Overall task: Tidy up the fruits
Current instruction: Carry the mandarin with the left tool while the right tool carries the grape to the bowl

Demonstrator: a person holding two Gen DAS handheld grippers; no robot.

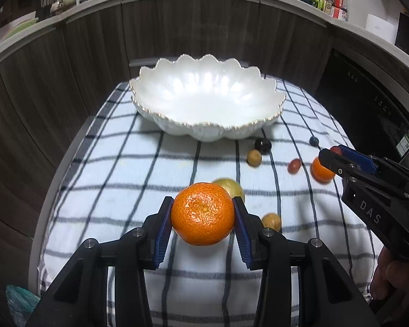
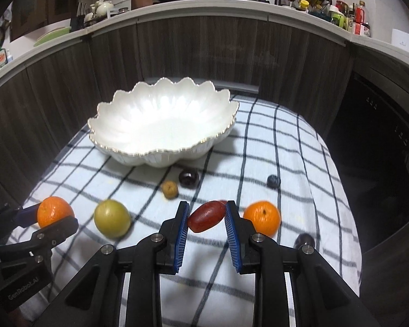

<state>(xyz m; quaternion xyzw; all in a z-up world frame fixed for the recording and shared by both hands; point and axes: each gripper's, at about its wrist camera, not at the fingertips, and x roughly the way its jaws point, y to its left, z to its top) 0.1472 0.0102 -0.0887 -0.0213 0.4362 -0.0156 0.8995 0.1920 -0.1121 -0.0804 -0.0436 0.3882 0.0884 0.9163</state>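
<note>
A round orange mandarin sits clamped between the left hand-held gripper's blue pads; the right hand-held gripper grasps an oblong red fruit. Seven more fruits lie loose on the blue-checked cloth before a scalloped white bowl; dark cabinets stand behind.

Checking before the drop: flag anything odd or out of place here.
Nothing is damaged or spilled. The scalloped white ceramic bowl holds no fruit, while loose fruit, including a yellow-green round fruit and a small dark blue berry, lies scattered on the checked cloth.
</note>
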